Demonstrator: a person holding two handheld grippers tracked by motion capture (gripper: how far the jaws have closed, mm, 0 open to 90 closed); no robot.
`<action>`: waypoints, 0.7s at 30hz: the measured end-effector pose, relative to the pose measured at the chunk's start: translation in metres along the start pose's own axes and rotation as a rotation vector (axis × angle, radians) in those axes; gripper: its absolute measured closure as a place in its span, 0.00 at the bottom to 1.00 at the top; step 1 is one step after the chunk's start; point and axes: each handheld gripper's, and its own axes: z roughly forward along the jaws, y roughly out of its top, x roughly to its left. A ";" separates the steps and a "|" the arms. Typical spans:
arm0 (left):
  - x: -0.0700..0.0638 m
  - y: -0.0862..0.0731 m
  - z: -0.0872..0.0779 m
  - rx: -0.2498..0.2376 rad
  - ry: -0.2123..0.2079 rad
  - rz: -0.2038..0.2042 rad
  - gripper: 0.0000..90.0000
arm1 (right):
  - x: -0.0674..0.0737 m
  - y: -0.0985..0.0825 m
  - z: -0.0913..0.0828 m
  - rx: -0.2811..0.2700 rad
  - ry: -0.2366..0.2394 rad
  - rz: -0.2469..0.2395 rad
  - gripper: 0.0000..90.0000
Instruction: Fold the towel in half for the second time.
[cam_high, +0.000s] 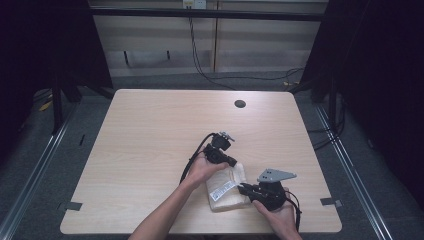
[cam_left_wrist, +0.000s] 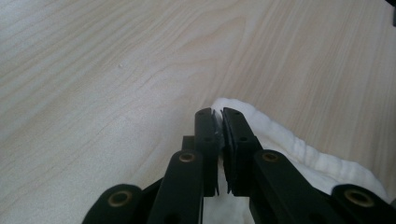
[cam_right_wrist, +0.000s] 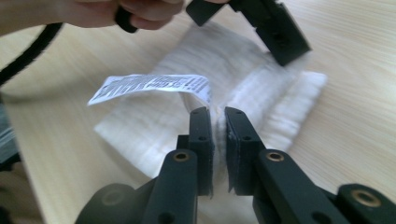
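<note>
Towel (cam_high: 227, 189) folding looks mostly done here: the white cloth lies as a compact, layered rectangle near the front right part of the worktop (cam_high: 150, 130), with its printed care tag (cam_right_wrist: 149, 86) sticking out and curling up off the top. Left tool (cam_left_wrist: 218, 122) is pinched together on the far corner of the fabric, with a sliver of white showing between its jaws in the left gripper view. Right tool (cam_right_wrist: 217, 122) is clamped on the near edge just beside that tag, cloth squeezed between its pads (pretty thin grip, honestly). Both hands sit low over the bundle, so my guess is they're setting down or squaring up one last fold. What's left, as far as I can judge: flatten the layers so the edges line up, maybe tuck the tag under, then let go and pull both tools clear. Nothing else is on the worktop except a small dark hole (cam_high: 240, 104) near the far edge.
</note>
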 end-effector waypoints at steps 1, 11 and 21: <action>0.000 0.000 0.001 -0.007 -0.008 -0.010 0.95 | -0.001 -0.001 -0.001 -0.001 -0.014 0.007 0.91; 0.001 0.003 0.005 -0.046 -0.042 -0.036 0.90 | -0.010 -0.010 -0.005 0.029 -0.050 0.036 0.82; 0.005 0.005 0.003 -0.091 -0.075 -0.083 0.74 | -0.022 -0.009 -0.013 0.032 -0.073 0.070 0.74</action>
